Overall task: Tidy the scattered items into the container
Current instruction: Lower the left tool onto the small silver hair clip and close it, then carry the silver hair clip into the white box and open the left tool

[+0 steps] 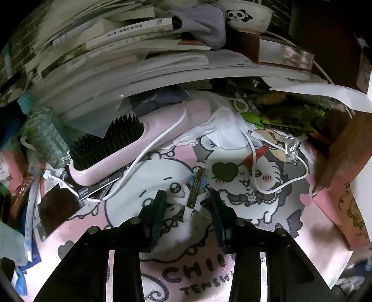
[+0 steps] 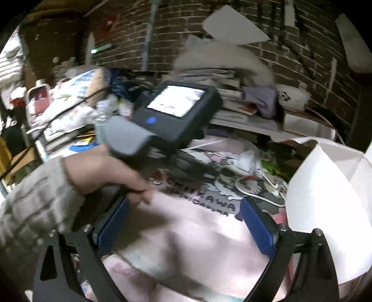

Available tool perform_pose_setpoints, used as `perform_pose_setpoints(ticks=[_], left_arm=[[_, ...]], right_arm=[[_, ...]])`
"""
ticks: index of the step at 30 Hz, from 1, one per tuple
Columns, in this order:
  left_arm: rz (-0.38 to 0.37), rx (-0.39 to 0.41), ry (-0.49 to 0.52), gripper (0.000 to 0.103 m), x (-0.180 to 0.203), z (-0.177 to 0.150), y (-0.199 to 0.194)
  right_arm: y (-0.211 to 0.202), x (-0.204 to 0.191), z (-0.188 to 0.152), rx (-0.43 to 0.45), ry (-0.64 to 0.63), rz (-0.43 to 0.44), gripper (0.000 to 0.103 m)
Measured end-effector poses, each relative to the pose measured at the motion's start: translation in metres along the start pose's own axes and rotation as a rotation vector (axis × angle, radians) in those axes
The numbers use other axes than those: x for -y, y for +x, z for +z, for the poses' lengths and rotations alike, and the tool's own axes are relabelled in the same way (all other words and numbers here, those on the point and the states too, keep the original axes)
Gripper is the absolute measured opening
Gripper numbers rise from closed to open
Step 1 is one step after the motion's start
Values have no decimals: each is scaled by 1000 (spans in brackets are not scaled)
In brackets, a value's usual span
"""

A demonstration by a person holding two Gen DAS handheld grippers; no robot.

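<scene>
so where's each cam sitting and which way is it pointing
Left wrist: on the left gripper, looking down its open black fingers at a hair clip on the pink cartoon mat; no hand shows.
Right wrist: on the right gripper, facing across the desk toward the brick wall; open blue-padded fingers, plus the person's left hand holding the other gripper.
Shared: the mat, the panda bowl.
</scene>
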State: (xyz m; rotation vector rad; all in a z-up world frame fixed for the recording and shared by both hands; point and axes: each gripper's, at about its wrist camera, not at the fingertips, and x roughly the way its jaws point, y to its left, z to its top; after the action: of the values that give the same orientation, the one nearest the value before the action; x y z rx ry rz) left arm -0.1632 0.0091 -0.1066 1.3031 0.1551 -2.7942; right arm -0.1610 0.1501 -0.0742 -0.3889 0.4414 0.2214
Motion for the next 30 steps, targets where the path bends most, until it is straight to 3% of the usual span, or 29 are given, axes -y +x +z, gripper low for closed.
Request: perform_pose_setpoints(ticks=[10, 15, 20, 25, 30], left_arm=[[22, 34, -33, 33, -14, 6, -35], [-3, 65, -51, 33, -16, 16, -75], [-19, 109, -8, 33, -8, 31, -131], [-127, 149, 51, 33, 22, 50, -180], [-278, 124, 148, 33, 78, 69, -199]], right_arm=[[19, 13, 6, -42, 69, -26, 95], [35, 7, 6, -87, 71, -29, 94], [52, 7, 4, -152, 98, -32, 94], [68, 12, 7, -220, 128, -34, 94], [81, 15, 6, -251, 140, -35, 94]])
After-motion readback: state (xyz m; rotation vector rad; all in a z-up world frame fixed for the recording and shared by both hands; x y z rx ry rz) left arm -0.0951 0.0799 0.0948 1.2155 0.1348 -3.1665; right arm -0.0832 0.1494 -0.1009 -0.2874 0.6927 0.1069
